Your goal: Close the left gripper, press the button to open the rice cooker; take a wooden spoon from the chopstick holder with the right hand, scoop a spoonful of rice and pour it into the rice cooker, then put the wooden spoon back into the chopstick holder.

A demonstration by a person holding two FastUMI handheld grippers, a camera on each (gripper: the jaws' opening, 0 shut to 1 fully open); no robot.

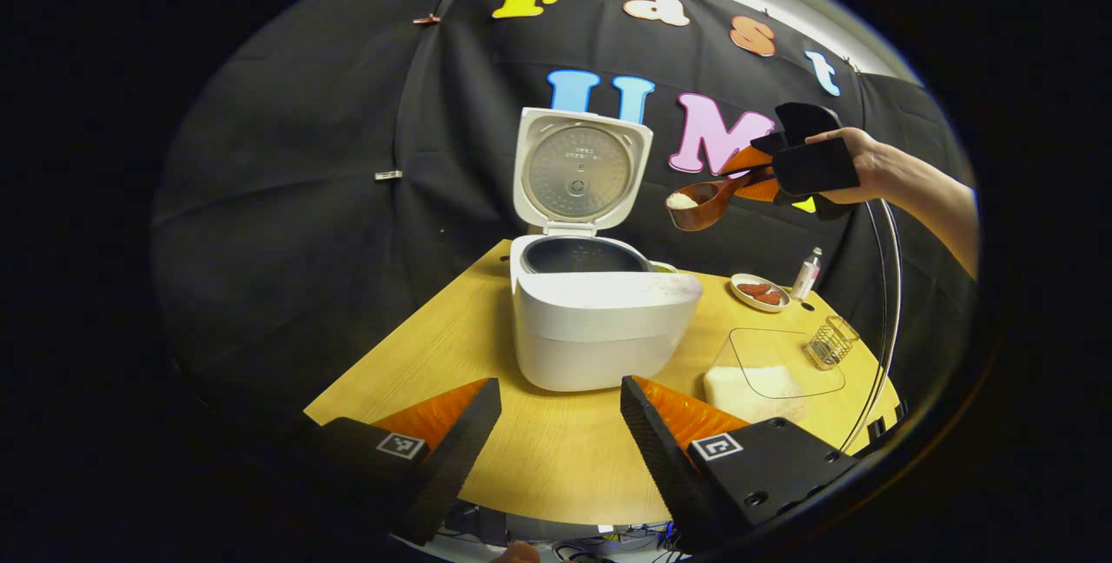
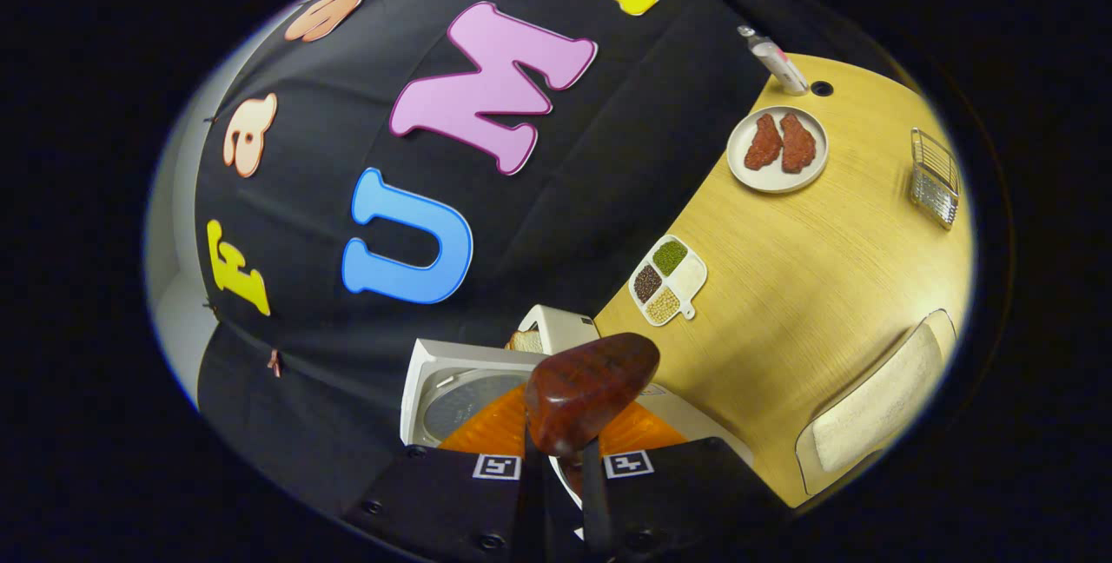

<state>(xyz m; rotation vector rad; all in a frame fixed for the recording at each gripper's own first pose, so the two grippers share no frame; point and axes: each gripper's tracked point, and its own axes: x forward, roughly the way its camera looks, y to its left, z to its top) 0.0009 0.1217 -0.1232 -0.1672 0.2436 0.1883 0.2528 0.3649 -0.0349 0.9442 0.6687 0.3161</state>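
Left tool (image 1: 560,424) open before the open rice cooker (image 1: 599,320); right tool (image 2: 556,480) grips a rice-filled wooden spoon (image 1: 702,202); its own view adds a 3-part bean dish (image 2: 667,280).

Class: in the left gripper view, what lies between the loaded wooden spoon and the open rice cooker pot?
Nothing. In the left gripper view, the wooden spoon, rice in its bowl, hangs above and to the right of the rice cooker; between them shows just the booth's wall.

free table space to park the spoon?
Bare wood left of and in front of the rice cooker, and between the meat plate, wire holder and rice tray. Crowded around the cooker's right side, by the compartment dish.
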